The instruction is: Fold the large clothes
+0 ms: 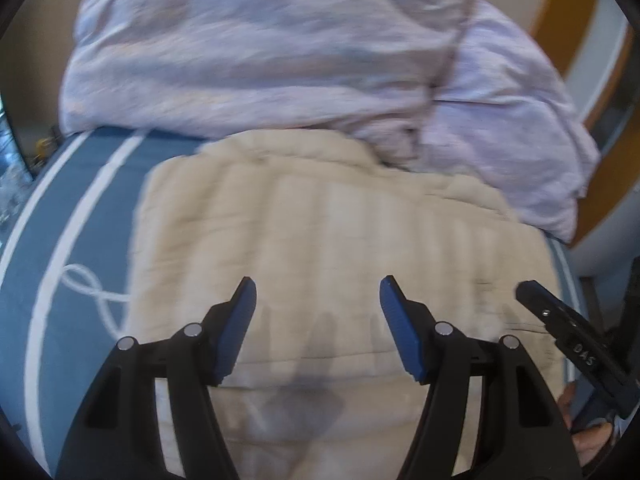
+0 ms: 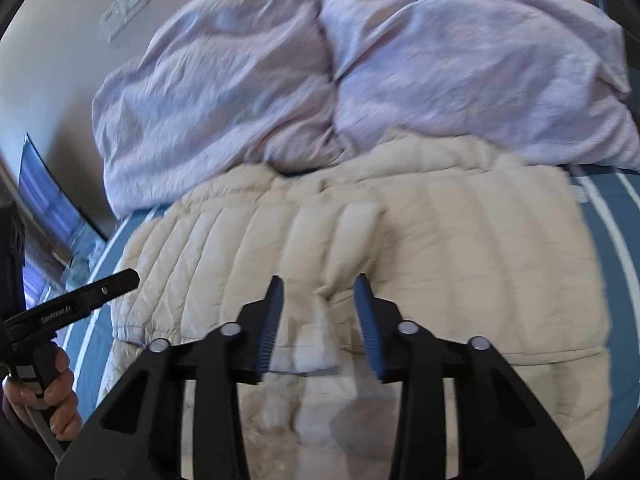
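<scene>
A cream quilted puffer jacket (image 1: 332,224) lies folded on a blue bedspread (image 1: 92,208); it also shows in the right wrist view (image 2: 420,240). My left gripper (image 1: 318,292) is open and empty, hovering above the jacket's near part. My right gripper (image 2: 319,286) is open and empty too, above a raised fold of the jacket. The right gripper's black body (image 1: 576,344) shows at the right edge of the left wrist view. The left gripper's body (image 2: 72,308) shows at the left of the right wrist view, held by a hand.
A bulky lilac duvet (image 1: 280,48) is heaped on the bed right behind the jacket, also in the right wrist view (image 2: 360,72). The bedspread has white stripes (image 1: 52,240). A wall switch plate (image 2: 124,8) is on the far wall. A wooden door frame (image 1: 568,12) stands at right.
</scene>
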Available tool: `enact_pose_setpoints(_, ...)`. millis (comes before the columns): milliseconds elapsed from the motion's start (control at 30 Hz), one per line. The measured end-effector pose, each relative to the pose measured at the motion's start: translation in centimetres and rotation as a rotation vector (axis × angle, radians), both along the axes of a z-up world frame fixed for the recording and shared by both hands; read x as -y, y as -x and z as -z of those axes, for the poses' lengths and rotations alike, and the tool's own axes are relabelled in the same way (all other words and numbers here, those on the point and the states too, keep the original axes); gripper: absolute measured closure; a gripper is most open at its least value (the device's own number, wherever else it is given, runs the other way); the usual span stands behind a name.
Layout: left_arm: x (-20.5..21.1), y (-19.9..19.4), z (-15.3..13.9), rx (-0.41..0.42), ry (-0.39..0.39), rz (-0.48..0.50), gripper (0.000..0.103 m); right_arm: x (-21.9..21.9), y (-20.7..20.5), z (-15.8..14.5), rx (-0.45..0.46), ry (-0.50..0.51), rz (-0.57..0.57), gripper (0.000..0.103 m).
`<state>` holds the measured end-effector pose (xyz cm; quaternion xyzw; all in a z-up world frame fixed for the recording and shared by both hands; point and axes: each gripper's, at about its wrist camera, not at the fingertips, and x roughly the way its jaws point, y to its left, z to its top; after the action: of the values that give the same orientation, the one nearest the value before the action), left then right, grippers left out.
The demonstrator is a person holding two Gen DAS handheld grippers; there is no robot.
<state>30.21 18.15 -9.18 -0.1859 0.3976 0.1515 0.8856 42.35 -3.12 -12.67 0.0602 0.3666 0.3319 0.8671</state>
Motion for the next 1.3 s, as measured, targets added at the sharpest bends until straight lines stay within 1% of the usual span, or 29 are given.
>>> enact_pose_setpoints(100,-2.1,0.5,0.9,-0.020,-0.012,-0.032,0.039,-1.8,-0.1,0.7,-0.010,0.011,-0.022,0.073)
enact_pose_setpoints(167,-2.9,0.8,1.4,-0.028,-0.036,-0.044,0.039,-2.7,-0.3,1.4,-0.015,0.018,-0.027,0.073)
enact_pose_setpoints(267,-3.6,0.6,2.5,-0.047,-0.076,-0.050,0.039,-3.2,-0.8,2.7,-0.027,0.054,-0.019,0.073)
enact_pose_setpoints(333,-3.7,0.2,3.4,-0.063,-0.094,-0.052,0.039,-3.3,-1.6,4.2,-0.061,0.094,0.009,0.074)
enact_pose_setpoints(367,-3.9,0.0,3.9,-0.070,-0.101,-0.054,0.039,-3.1,-2.0,4.8,-0.078,0.098,0.018,0.077)
enact_pose_setpoints(467,-4.2,-0.2,5.4,-0.085,-0.125,-0.053,0.039,-2.3,-2.9,6.4,-0.125,0.074,0.037,0.087)
enact_pose_setpoints(500,-4.2,-0.3,5.8,-0.086,-0.138,-0.053,0.038,-2.1,-3.1,6.6,-0.134,0.068,0.039,0.088)
enact_pose_setpoints(633,-4.0,-0.8,6.4,-0.089,-0.177,-0.055,0.034,-1.8,-3.8,7.2,-0.159,0.028,0.046,0.088)
enact_pose_setpoints(767,-4.3,-0.8,6.8,-0.084,-0.183,-0.062,0.029,-1.3,-4.2,7.5,-0.176,-0.018,0.031,0.087)
enact_pose_setpoints(833,-4.3,-0.5,6.4,-0.083,-0.171,-0.055,0.029,-1.0,-4.5,7.4,-0.209,-0.039,-0.002,0.082)
enact_pose_setpoints(867,-4.3,-0.1,6.1,-0.081,-0.159,-0.045,0.029,-0.8,-4.6,7.2,-0.229,-0.048,-0.014,0.073)
enact_pose_setpoints(900,-4.3,0.4,5.7,-0.071,-0.144,-0.032,0.029,0.2,-4.4,6.7,-0.262,-0.079,-0.029,0.058)
enact_pose_setpoints(933,-4.2,1.3,5.1,-0.055,-0.128,-0.017,0.029,0.8,-4.1,6.3,-0.270,-0.105,-0.036,0.048)
enact_pose_setpoints(967,-4.1,2.1,4.6,-0.047,-0.122,-0.008,0.028,1.7,-3.5,5.7,-0.264,-0.127,-0.034,0.022)
enact_pose_setpoints(1000,-4.1,3.0,4.1,-0.042,-0.120,-0.002,0.027,3.0,-2.6,4.8,-0.230,-0.131,-0.002,0.010)
enact_pose_setpoints(1033,-4.0,4.3,3.5,-0.030,-0.116,0.007,0.026,4.4,-1.5,3.8,-0.184,-0.140,0.018,0.010)
enact_pose_setpoints(1067,-4.0,5.5,3.1,-0.020,-0.113,0.017,0.024,5.8,-0.6,3.1,-0.163,-0.147,0.017,0.010)
enact_pose_setpoints(1133,-3.9,8.3,2.4,-0.011,-0.114,0.029,0.022,8.1,0.7,2.7,-0.168,-0.158,0.030,0.010)
enact_pose_setpoints(1200,-3.8,10.7,2.3,-0.012,-0.108,0.034,0.022,11.0,2.3,2.8,-0.180,-0.160,0.055,0.010)
enact_pose_setpoints(1300,-4.1,15.3,2.8,-0.022,-0.070,0.040,0.022,15.4,4.7,4.0,-0.198,-0.120,0.096,0.010)
